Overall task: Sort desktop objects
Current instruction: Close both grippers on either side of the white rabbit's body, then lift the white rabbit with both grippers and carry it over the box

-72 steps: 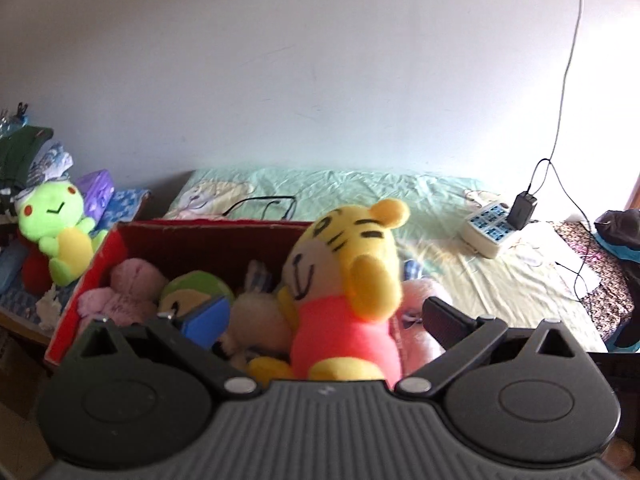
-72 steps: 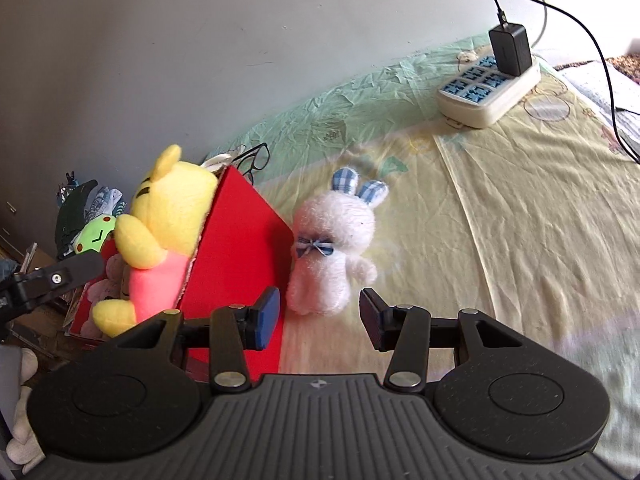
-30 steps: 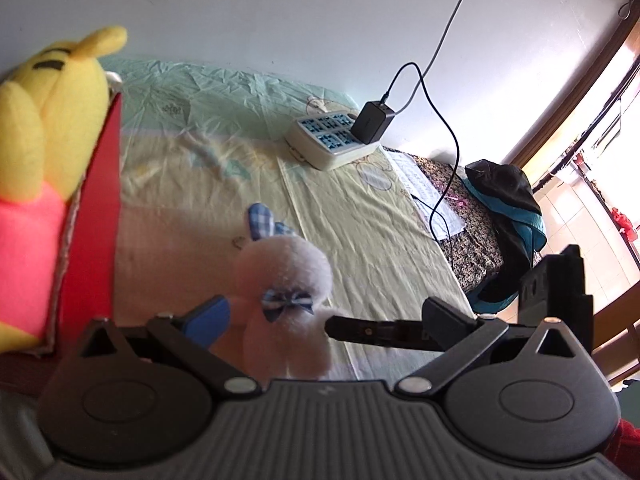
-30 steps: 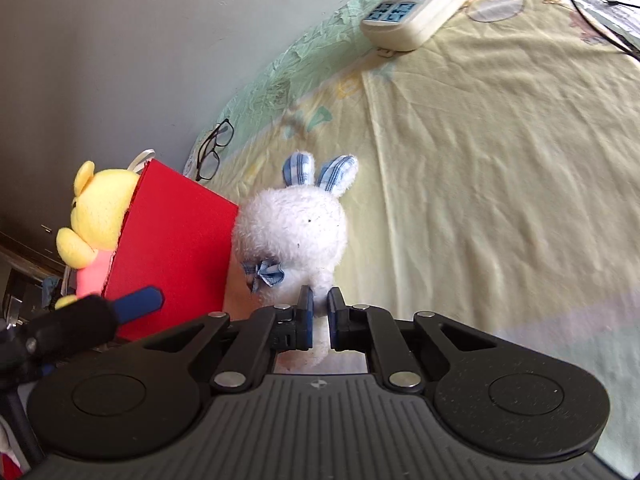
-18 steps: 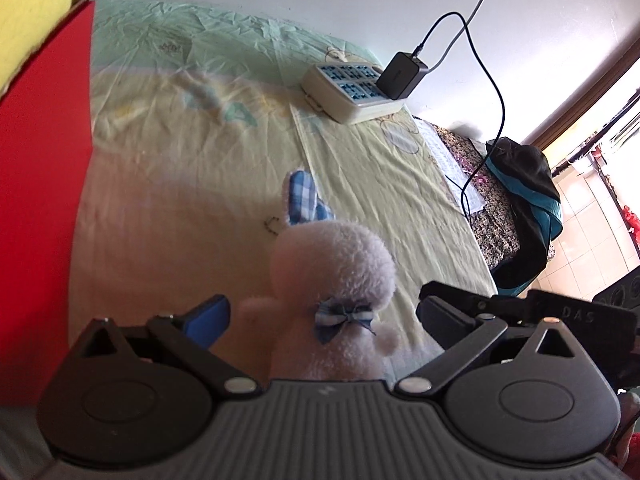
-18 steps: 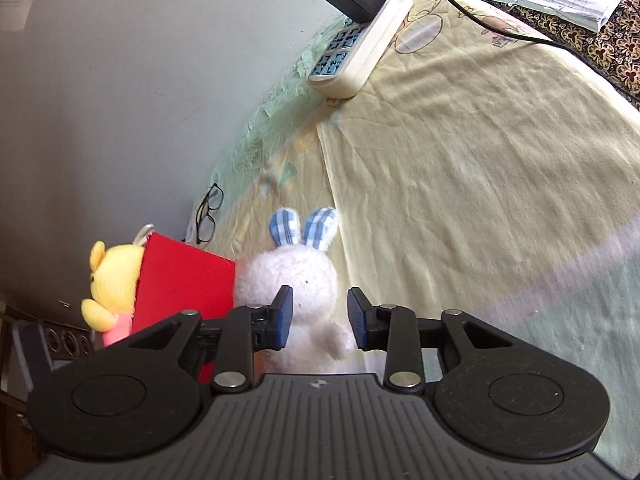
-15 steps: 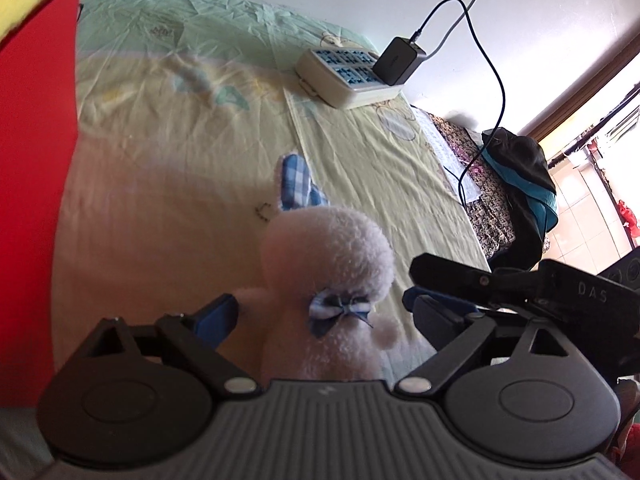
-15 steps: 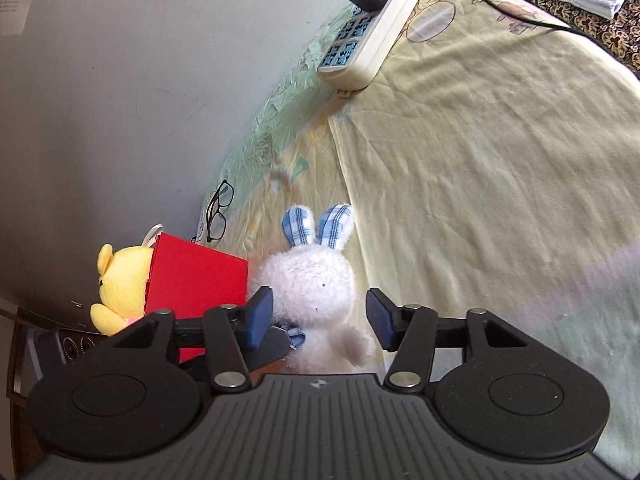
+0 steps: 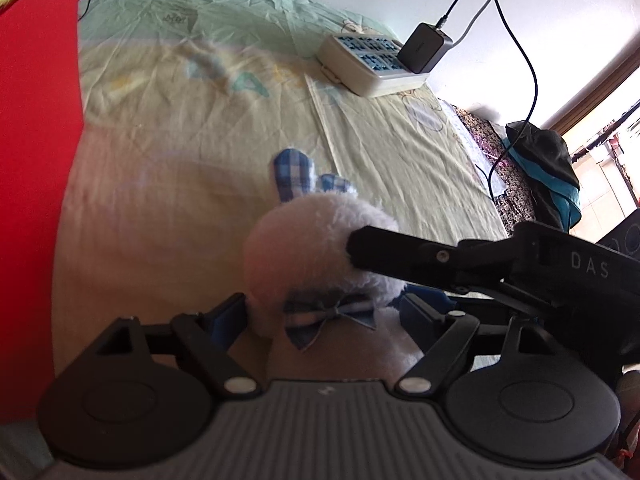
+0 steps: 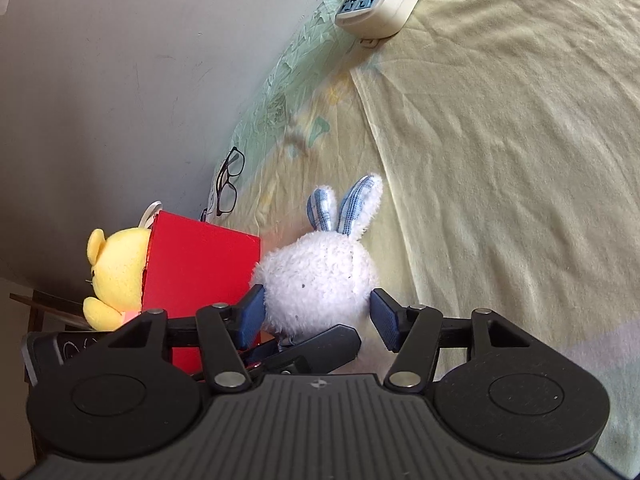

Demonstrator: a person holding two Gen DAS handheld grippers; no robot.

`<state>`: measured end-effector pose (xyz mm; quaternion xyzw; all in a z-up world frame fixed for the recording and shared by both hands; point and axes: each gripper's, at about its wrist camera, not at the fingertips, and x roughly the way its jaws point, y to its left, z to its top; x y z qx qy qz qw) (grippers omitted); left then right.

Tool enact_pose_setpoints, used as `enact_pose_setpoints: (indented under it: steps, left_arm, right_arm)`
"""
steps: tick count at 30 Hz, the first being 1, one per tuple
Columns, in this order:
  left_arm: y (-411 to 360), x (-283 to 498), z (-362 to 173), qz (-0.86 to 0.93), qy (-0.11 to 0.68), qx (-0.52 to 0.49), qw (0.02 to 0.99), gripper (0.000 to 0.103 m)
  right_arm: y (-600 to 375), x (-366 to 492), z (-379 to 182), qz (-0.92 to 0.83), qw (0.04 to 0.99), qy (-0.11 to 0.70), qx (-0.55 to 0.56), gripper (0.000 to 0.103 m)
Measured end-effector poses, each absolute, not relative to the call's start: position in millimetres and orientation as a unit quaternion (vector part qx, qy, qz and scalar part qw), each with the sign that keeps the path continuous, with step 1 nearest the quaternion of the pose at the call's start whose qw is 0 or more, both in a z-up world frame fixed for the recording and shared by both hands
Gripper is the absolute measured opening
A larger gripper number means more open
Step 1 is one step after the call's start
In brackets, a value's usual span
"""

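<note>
The white rabbit plush (image 9: 316,256) sits on the bed beside the red box (image 10: 200,264). The left claw (image 9: 320,316) has just been closing around its neck, seemingly not yet pinching; the right claw (image 10: 318,314), just widened, brackets its head, open. Squeeze the neck firmly, then lift.

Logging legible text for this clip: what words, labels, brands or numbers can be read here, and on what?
"DAS": pale letters on the black body of the right gripper, seen in the left wrist view.
Green print on the pale yellow-green bedsheet: too blurred to read.
White multi-socket power strip: no readable marking.
Red cardboard box: no text showing.
</note>
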<state>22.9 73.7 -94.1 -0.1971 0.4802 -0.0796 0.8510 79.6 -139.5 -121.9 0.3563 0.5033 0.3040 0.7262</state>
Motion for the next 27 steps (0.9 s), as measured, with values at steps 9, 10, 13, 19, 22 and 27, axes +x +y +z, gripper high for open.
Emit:
enact_pose_setpoints:
  steps: [9, 10, 13, 19, 22, 27]
  left_arm:
    - [42, 20, -85, -0.098, 0.483, -0.132, 0.86, 0.079]
    - [41, 18, -83, -0.101, 0.482, -0.13, 0.861, 0.079]
    - [33, 10, -79, -0.114, 0.477, -0.119, 0.864, 0.079]
    - [24, -5, -78, -0.147, 0.477, -0.119, 0.859, 0.078]
    - [12, -20, -73, -0.161, 0.465, -0.094, 0.865, 0.078]
    - [22, -30, -70, -0.144, 0.441, -0.108, 0.879, 0.081]
  right_arm:
    - [-164, 68, -119, 0.287, 0.729, 0.502, 0.368, 0.051]
    - [-168, 66, -119, 0.284, 0.728, 0.503, 0.369, 0.051]
    - [-179, 57, -118, 0.278, 0.727, 0.508, 0.369, 0.051]
    - [-175, 35, -111, 0.274, 0.739, 0.519, 0.33, 0.049]
    - [-165, 24, -100, 0.265, 0.781, 0.496, 0.273, 0.046]
    - [-167, 23, -99, 0.248, 0.788, 0.487, 0.282, 0.048]
